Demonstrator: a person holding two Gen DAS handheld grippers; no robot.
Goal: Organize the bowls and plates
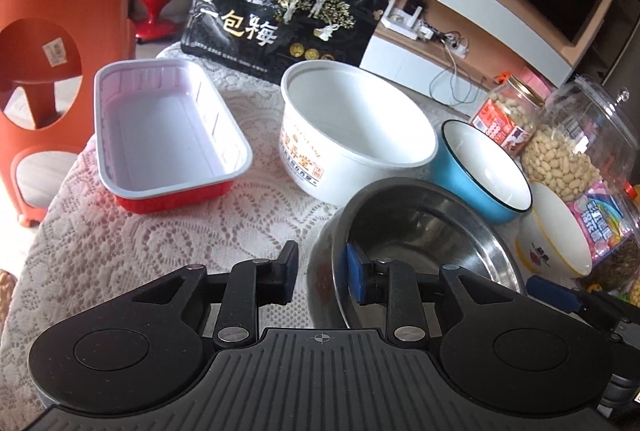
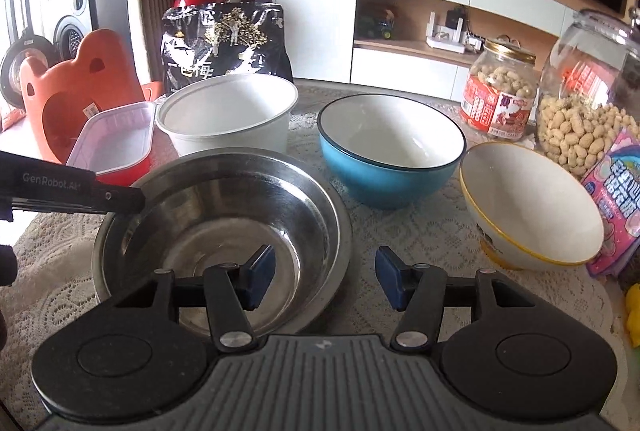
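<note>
Steel bowl (image 1: 420, 247) sits at 4 o'clock in the left wrist view, on the lace tablecloth (image 1: 160, 231). Left gripper (image 1: 322, 277) straddles the bowl's near-left rim: one finger outside, the blue-padded finger inside. Jaws partly apart; pads do not visibly press the rim. Red tray (image 1: 168, 135), white inside, at 10 o'clock. White tub (image 1: 356, 143) at 1 o'clock, blue bowl (image 1: 484, 171) at 3 o'clock just beside the tub. Yellow-rimmed bowl (image 1: 556, 235) farther right.

Right wrist view: steel bowl (image 2: 224, 231) at 8 o'clock. Right gripper (image 2: 325, 279) straddles its near-right rim, left finger inside, right finger outside over lace; jaws moderately wide, no contact seen. Left gripper (image 2: 120, 201) reaches the bowl's far-left rim at 9 o'clock. Blue bowl (image 2: 390, 151) at 1 o'clock, yellow-rimmed bowl (image 2: 528, 207) at 3 o'clock, white tub (image 2: 228, 115) at 11 o'clock.
</note>
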